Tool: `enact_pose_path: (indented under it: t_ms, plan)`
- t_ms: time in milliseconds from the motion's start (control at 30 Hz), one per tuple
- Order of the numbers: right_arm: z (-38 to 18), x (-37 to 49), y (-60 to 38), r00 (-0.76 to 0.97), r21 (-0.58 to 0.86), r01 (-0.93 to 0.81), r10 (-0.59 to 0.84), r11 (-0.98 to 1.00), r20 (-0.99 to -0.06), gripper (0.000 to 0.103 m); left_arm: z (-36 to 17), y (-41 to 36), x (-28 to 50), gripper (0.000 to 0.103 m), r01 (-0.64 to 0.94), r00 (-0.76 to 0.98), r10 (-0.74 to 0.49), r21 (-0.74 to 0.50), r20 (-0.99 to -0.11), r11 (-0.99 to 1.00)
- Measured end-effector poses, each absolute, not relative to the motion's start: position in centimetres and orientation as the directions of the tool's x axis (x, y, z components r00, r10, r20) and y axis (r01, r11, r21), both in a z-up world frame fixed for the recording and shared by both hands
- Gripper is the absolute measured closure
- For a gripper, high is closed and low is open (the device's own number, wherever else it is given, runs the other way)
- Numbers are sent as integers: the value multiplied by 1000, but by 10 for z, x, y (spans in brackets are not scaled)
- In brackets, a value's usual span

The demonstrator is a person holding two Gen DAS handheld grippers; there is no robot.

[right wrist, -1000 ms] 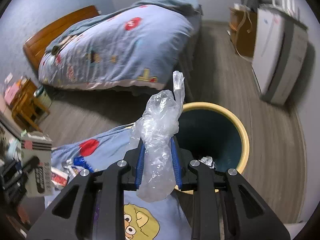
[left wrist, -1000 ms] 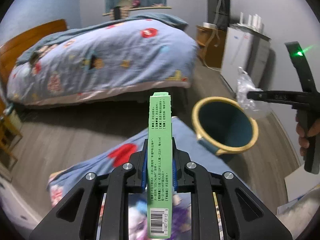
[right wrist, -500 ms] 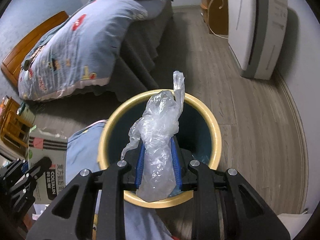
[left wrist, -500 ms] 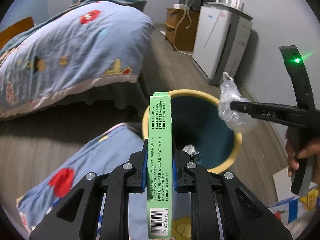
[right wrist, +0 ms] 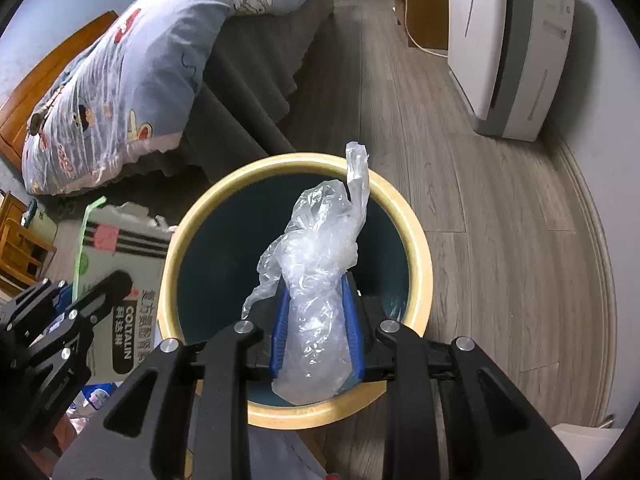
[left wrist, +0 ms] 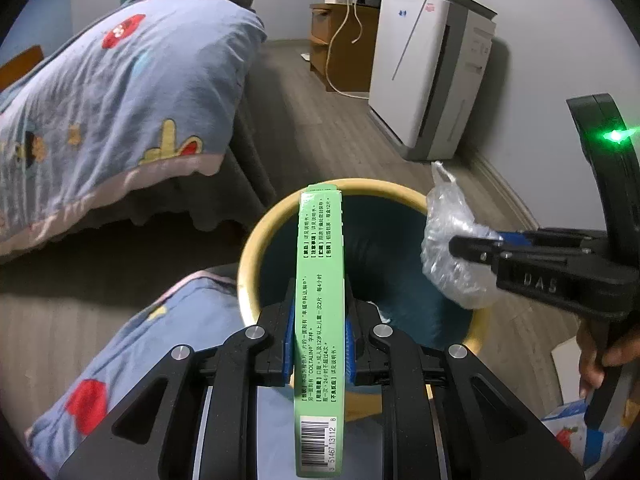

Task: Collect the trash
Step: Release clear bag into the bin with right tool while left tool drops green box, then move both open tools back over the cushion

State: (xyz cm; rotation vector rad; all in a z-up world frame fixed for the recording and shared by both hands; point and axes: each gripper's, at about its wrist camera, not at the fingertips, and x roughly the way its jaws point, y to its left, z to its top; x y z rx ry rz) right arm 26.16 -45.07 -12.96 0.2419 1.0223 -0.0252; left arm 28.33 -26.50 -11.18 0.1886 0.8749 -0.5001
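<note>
A green box [left wrist: 318,312] is clamped on edge in the left gripper [left wrist: 318,354], and crumpled plastic [right wrist: 318,304] is pinched in the right gripper [right wrist: 318,340]. Both are held over the yellow-rimmed bin [right wrist: 420,248]. Beyond, a bed [left wrist: 120,96] is seen.

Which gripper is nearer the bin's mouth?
Right, narrowly. The right gripper holds its plastic bag over the middle of the bin; the left gripper holds the green box above the near rim.
</note>
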Motion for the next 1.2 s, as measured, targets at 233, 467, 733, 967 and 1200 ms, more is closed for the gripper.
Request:
enact_pose_path:
  t_ms: [233,467,733,967,1200]
  plan:
    - [-134,262,-452,515,190,139,93,972,-852,78,-126,-265,292,83,473,525,-343,-68,-779,879]
    - [-133,264,-452,517,195,144,94,970,-851,75,-123,-262,289,64,468,538,-346,-69,-768,881]
    - [-129,262,-451,535,220,157,104,963,-838,36,-112,-245,275,47,457,567,-321,-35,-758,889]
    - [-113,260,-441,570,217,156,92,964,-816,12,-95,-205,253,17,395,610,-282,-25,-741,918]
    - [-88,252,-416,610,170,121,62,978,-790,6,-69,-147,217,8,293,684,-181,39,-707,955]
